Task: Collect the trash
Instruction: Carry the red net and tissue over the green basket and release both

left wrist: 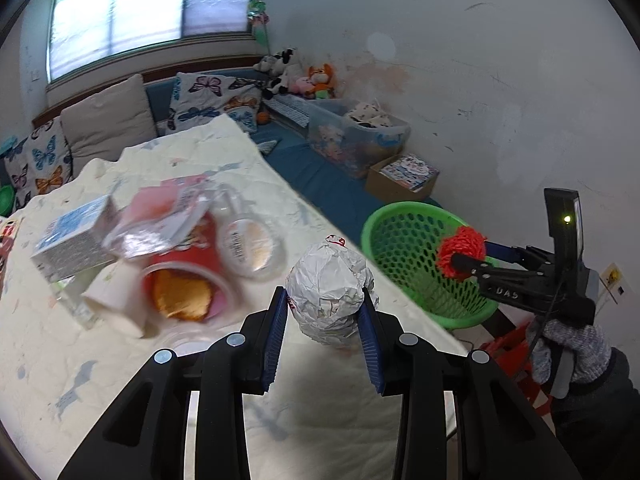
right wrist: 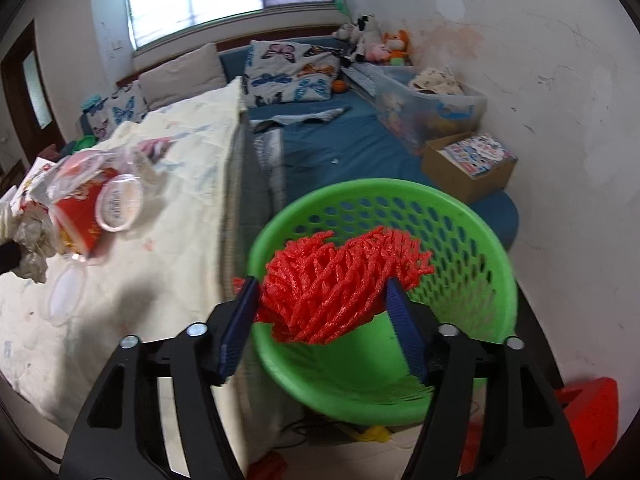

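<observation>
**A:** Quick status?

**B:** My right tongs (right wrist: 320, 286) hang over the green basket (right wrist: 460, 208), which stands just off the desk (left wrist: 140, 360) edge. The red foam net (right wrist: 340, 276) sits between the pads, touching both. The jaws stand fairly wide, and I can't tell how firm the squeeze is. My left tongs (left wrist: 325, 294) are narrow and clamped on the crumpled white wrapper ball (left wrist: 328, 276), carried clear above the desk.

**A:** So the step is dropping the net?

**B:** I think so. The net is above the basket mouth but on the near side. I'd push a bit further over the middle before spreading fully, since it's light and springy and could catch on a pad or bounce off the rim.

**A:** And the left?

**B:** I'd hold it back until the right clears. The basket mouth is small, and two sets of tongs there would probably collide. Then I'd take the same approach: come in over the centre, tilt down, open wide.

**A:** What's left?

**B:** There's a pile on the desk: a red cup (left wrist: 188, 276), a carton (left wrist: 76, 236), a clear lid (left wrist: 250, 246) and some foil packets. It's blurred, so I can't count them. By my read the job is early.
</observation>
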Demonstrator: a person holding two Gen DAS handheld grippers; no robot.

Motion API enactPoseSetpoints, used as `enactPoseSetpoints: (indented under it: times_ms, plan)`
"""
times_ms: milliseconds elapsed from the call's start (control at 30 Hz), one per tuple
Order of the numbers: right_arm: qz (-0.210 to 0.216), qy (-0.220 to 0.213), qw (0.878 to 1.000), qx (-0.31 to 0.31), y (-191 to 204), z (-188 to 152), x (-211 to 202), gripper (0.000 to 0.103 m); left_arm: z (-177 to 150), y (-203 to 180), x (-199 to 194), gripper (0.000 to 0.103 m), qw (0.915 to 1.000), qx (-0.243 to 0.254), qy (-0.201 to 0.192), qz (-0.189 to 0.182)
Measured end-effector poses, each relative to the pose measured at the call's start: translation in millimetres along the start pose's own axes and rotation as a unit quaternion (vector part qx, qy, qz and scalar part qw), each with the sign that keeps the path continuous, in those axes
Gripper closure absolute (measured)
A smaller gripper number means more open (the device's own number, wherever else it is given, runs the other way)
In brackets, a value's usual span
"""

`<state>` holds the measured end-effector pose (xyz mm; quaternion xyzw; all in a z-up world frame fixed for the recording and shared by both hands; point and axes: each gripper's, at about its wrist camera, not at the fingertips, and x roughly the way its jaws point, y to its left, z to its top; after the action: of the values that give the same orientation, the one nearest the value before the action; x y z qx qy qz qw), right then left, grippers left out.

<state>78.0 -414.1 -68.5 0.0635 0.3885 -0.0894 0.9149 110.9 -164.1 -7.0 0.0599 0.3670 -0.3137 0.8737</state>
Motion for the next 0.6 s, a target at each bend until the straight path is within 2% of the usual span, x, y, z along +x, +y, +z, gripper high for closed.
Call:
enactPoseSetpoints:
  times_ms: [167, 600]
  plan:
    - [-0.01, 0.003, 1.0, 0.015, -21.4, -5.1, 1.6, 0.027, 12.8, -26.4, 29.5, 0.069, 0.9996, 0.015, 0.015, -0.018]
    - [-0.013, -0.012, 0.998, 0.053, -56.0, -33.1, -36.7, 0.027, 31.8, -88.7, 106.5, 0.067, 0.9956, 0.045, 0.065, -0.051]
